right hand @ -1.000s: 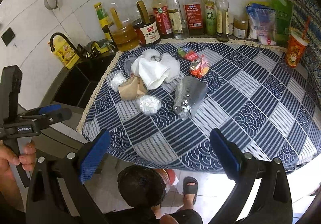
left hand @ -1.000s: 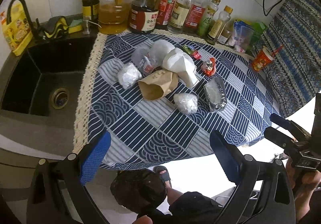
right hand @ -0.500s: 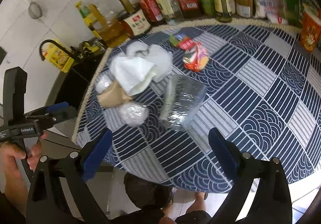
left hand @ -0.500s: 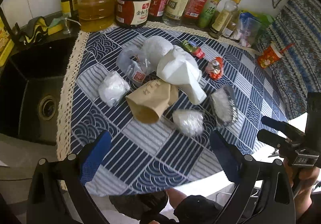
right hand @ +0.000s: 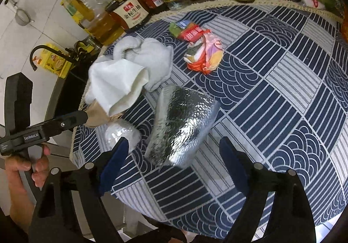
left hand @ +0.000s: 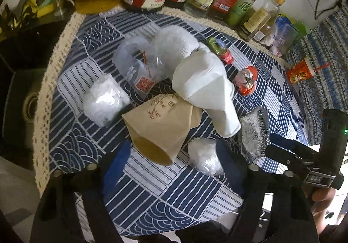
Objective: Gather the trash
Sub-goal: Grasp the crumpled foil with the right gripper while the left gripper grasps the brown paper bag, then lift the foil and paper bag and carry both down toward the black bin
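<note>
On the table (left hand: pixel 152 190), covered by a blue-and-white patterned cloth, a cluster of trash is spread out. The left tool (left hand: pixel 174 169) is held over the brown paper bag (left hand: pixel 161 127), its jaws apart and just closing in, with the bag's open mouth and a small crumpled plastic wad (left hand: pixel 204 158) between them; nothing is seen to be pinched yet. The right tool (right hand: pixel 171 156) is poised over the silver foil pouch (right hand: pixel 182 127), its jaws likewise apart and narrowing, the pouch lying between them untouched as far as can be told.

The paper bag is judged light and easily crushed; it would best be taken at the rim of its open mouth, where two layers can be pressed together. The foil pouch looks light, puffed and slippery, so a hold across its flat sealed edge is likelier to stay than one on the rounded belly. The white paper bag (left hand: pixel 204 82), clear plastic bag (left hand: pixel 134 69) and red snack wrapper (right hand: pixel 204 53) lie further back, all soft and near weightless.
</note>
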